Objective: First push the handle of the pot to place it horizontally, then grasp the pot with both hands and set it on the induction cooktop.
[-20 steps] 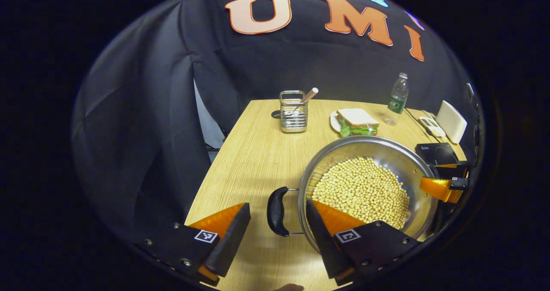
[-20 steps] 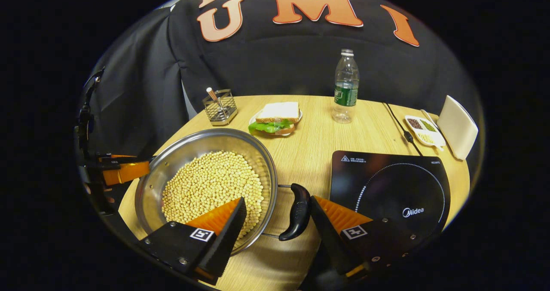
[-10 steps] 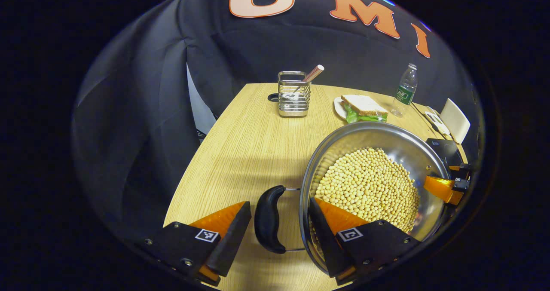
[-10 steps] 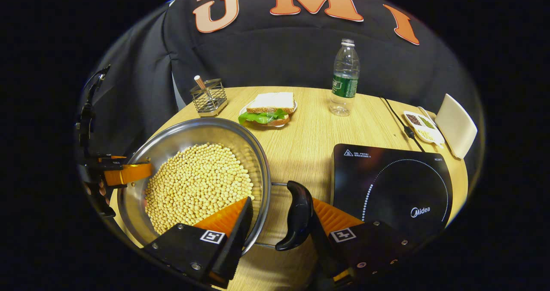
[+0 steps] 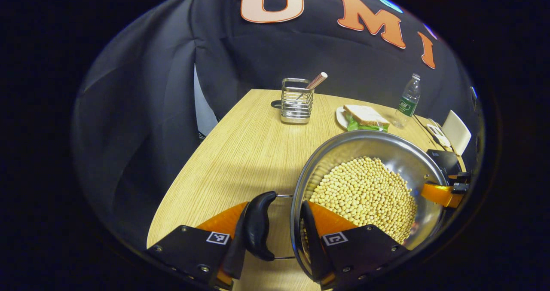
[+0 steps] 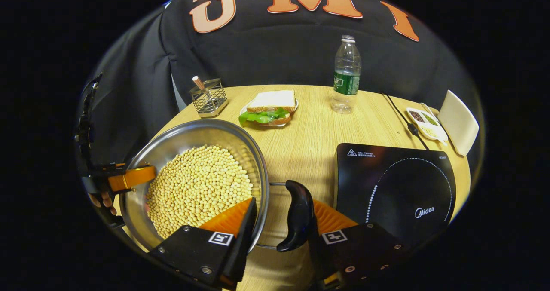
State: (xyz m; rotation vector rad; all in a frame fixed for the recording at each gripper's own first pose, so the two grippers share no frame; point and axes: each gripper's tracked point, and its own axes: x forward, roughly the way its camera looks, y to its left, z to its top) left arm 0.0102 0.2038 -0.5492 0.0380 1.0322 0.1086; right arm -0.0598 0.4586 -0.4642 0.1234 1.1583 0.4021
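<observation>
- Black cloth hangs behind a pale wooden desk with fine straight grain lines.
- On the desk sits a big round shiny steel pot, wide and shallow, with a smooth rim. It is full of small round yellow beans.
- The pot has two curved black handles with a smooth, glossy look, each held on by thin wire.
- The left gripper has its jaws narrow around the pot's left black handle. One finger touches the handle from outside. The other finger is over the pot's rim, above the beans. I cannot tell if both press.
- The right gripper has its jaws narrow around the pot's right black handle. The outer finger sits against the handle, and the inner finger lies over the rim and the beans.
- Just to the right of the pot lies a flat black glass induction cooktop, square with a dotted ring on top. The pot is beside it, not on it.
- Farther back stand a square wire metal holder with a stick in it, a white-bread sandwich with green leaves on a small plate, and a clear plastic bottle with a green label.
- Near the far right edge are a small white tray of spices and a white rounded box. A black cord runs on the desk toward the cooktop.
</observation>
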